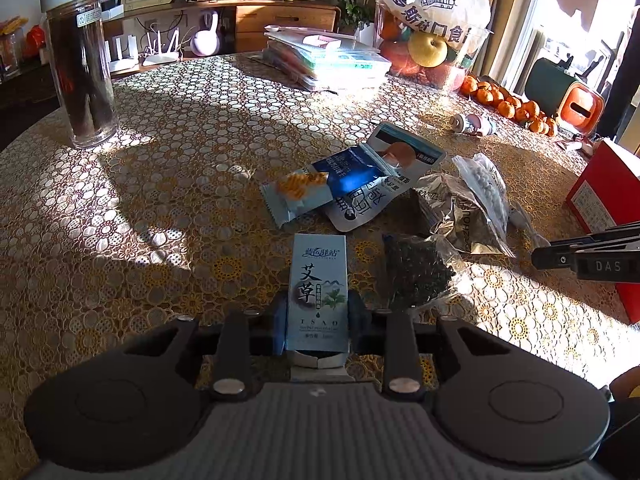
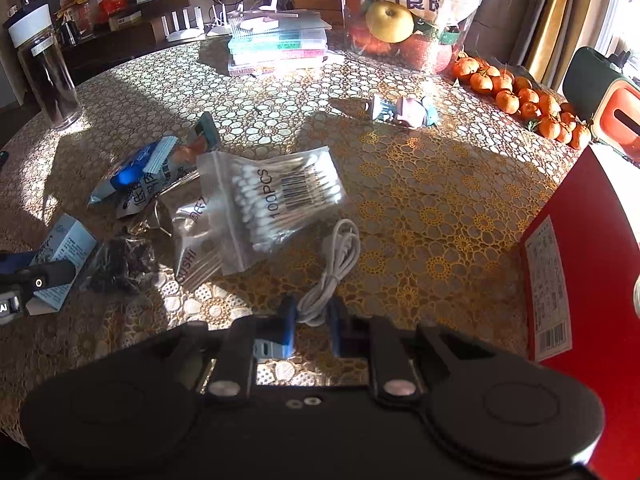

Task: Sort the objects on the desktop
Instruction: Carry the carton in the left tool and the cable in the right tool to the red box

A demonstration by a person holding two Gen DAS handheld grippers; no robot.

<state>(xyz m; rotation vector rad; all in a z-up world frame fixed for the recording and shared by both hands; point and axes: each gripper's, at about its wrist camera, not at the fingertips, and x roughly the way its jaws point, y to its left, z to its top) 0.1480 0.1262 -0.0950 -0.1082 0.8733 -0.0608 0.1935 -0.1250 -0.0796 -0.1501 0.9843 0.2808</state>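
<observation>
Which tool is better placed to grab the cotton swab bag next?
Neither is free: the left tool is clamped on the light blue box, the right tool on the white cable. Once emptied, right looks better: the cotton swab bag lies just ahead of it.

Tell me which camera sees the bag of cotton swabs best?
The right wrist view: the cotton swab bag lies flat and sunlit, with its barcode and "100PCS" readable. In the left wrist view, the bag sits farther off at an angle, with only its white tips showing.
</observation>
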